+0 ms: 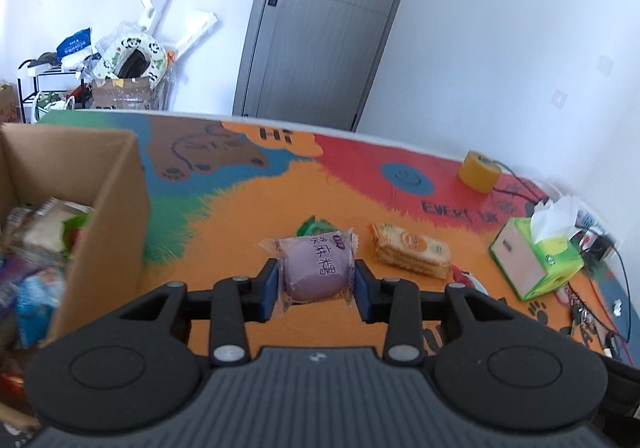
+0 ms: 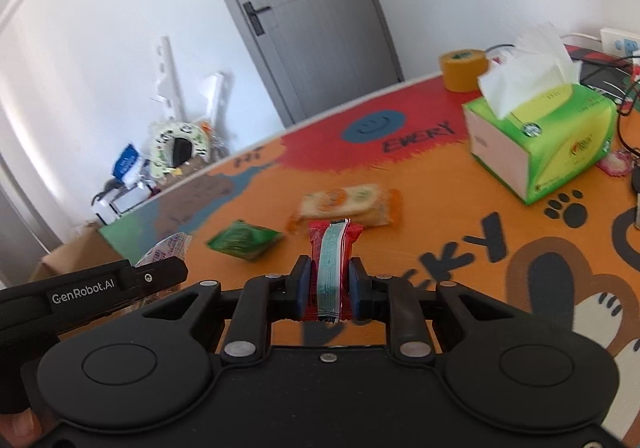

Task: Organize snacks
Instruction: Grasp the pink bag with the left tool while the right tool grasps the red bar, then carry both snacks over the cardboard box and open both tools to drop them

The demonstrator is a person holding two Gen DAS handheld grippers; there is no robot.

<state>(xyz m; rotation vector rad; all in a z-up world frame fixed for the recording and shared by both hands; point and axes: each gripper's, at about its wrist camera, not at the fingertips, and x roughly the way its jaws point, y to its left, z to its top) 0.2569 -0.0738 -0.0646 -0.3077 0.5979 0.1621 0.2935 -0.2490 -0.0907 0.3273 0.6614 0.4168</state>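
Open tabletop [image 1: 240, 207] between cardboard box [image 1: 108, 207] on the left and the loose snacks mid-table: clear lane. Box wall stands tall; entry from above only. Cracker pack [image 1: 412, 254] and green packet [image 1: 316, 226] lie flat, low obstacles. Right side crowded: tissue box [image 1: 536, 260], tape roll [image 1: 480, 169], cables [image 1: 600, 288] at the edge.

Left black two-finger gripper [image 1: 316, 284] angling downward, blue pads [image 1: 271, 288] pressing both sides of a round purple snack in clear wrap [image 1: 316, 268]. Right black two-finger gripper [image 2: 329, 284] tilting downward too, blue pads [image 2: 303, 284] pinching a slim red packet [image 2: 330, 264] upright.
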